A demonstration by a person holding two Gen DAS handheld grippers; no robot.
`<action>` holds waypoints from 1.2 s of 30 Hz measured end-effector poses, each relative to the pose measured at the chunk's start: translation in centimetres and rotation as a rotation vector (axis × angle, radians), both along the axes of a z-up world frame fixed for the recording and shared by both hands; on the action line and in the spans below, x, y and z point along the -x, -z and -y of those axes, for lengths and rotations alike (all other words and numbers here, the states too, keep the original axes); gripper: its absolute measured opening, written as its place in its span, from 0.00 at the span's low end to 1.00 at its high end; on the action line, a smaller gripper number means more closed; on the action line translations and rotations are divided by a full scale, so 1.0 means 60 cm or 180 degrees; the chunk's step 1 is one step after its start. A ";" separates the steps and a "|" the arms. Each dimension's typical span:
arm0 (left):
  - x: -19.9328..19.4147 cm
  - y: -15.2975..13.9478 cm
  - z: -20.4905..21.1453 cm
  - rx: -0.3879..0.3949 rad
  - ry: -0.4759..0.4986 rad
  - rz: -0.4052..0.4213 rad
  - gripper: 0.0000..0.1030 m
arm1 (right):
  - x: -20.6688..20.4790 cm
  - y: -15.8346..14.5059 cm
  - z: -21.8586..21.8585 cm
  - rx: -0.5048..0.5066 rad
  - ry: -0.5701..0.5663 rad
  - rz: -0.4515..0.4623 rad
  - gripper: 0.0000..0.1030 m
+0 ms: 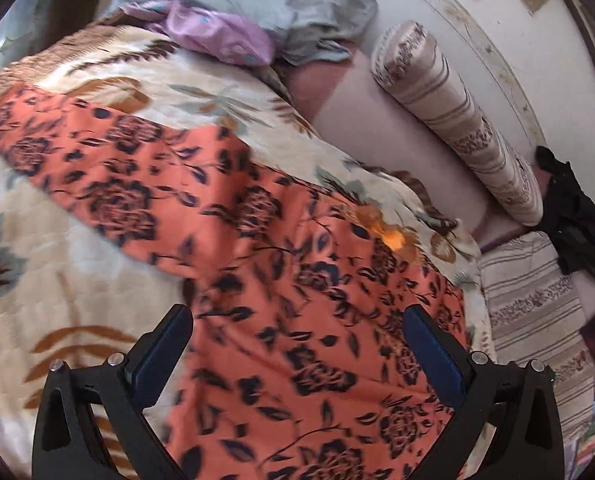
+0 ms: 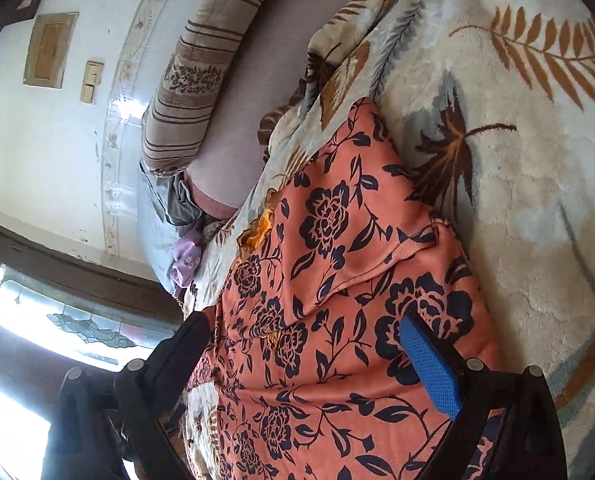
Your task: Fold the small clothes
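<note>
Your left gripper [image 1: 297, 320] stands with its jaws spread wide, nothing between the blue pads [image 1: 159, 350], and it points down over the orange floral garment [image 1: 281, 280]. Your right gripper [image 2: 309, 344] is spread just as wide, its blue pad [image 2: 429, 364] clear of the cloth, nothing pinched, hanging over the same garment from the other side.

The garment lies spread on the cream leaf-print blanket [image 1: 109, 292], running as a long band across it. In the right wrist view one part is folded over on top of the rest, its hem [image 2: 377, 268] crossing the cloth at a slant. A small yellow-orange trim [image 2: 257, 232] shows at the garment's edge nearest the blanket's far edge.

Beyond that blanket edge the plain mauve mattress [image 1: 397, 140] is bare, and a striped bolster pillow [image 1: 457, 120] lies along it against the white wall [image 1: 517, 60]. At the far corner of the blanket sit a lilac cloth [image 1: 217, 32] and a pale blue-grey cloth [image 1: 277, 4], bunched together. A black garment [image 1: 573, 220] lies past the end of the bolster.
</note>
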State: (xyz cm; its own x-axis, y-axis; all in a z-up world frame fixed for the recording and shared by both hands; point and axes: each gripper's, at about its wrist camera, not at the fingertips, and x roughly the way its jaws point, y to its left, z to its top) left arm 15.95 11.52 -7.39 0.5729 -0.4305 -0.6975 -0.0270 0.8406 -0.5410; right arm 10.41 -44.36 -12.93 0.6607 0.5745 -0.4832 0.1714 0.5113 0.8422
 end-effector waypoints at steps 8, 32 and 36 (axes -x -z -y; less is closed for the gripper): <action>-0.156 0.102 0.082 0.0671 -0.0037 -0.0814 1.00 | 0.022 0.032 -0.054 -0.0140 -0.0202 0.0044 0.95; -0.089 0.033 0.077 -0.0406 -0.0212 -0.0320 0.08 | 0.000 -0.001 -0.029 0.0102 -0.0142 0.0099 0.94; -0.101 0.117 0.065 -0.0513 -0.0239 -0.0702 0.11 | -0.046 -0.030 0.000 0.0140 0.0004 0.0178 0.95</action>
